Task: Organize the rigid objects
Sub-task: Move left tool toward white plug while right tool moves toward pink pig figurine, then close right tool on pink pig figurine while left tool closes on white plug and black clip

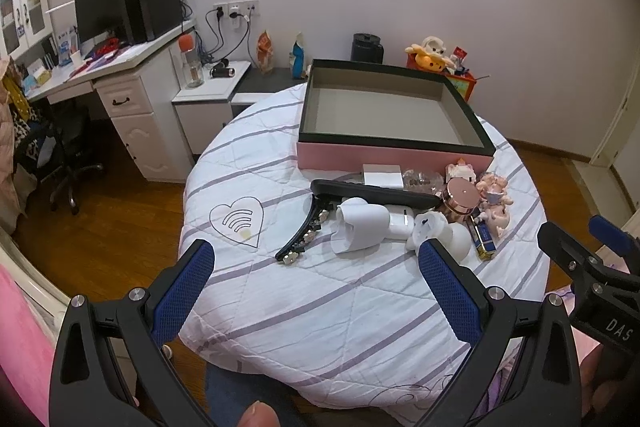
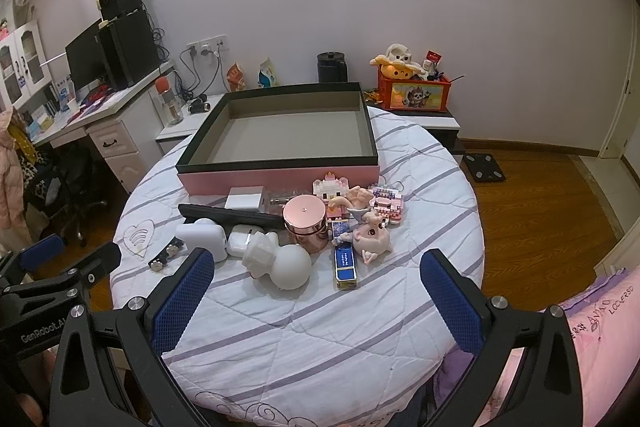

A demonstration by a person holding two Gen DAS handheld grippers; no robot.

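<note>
A pink box (image 2: 280, 177) with a black rim and an empty grey inside stands at the far side of the round table (image 2: 320, 327). In front of it lies a cluster of small items: a rose-gold jar (image 2: 305, 227), a white bulb-shaped object (image 2: 280, 263), a blue-and-gold tube (image 2: 345, 265), a pink figurine (image 2: 374, 237), a black case (image 1: 372, 193), a jewelled black hair clip (image 1: 306, 237) and a white charger (image 1: 382, 175). My left gripper (image 1: 316, 263) hovers open above the near side of the table. My right gripper (image 2: 316, 269) is open too, short of the cluster.
A white desk (image 1: 120, 83) with a monitor and black speakers stands to the left, with an office chair (image 1: 68, 155) beside it. An orange crate of toys (image 2: 414, 93) and a black kettle (image 2: 332, 67) sit behind the table. Wooden floor surrounds the table.
</note>
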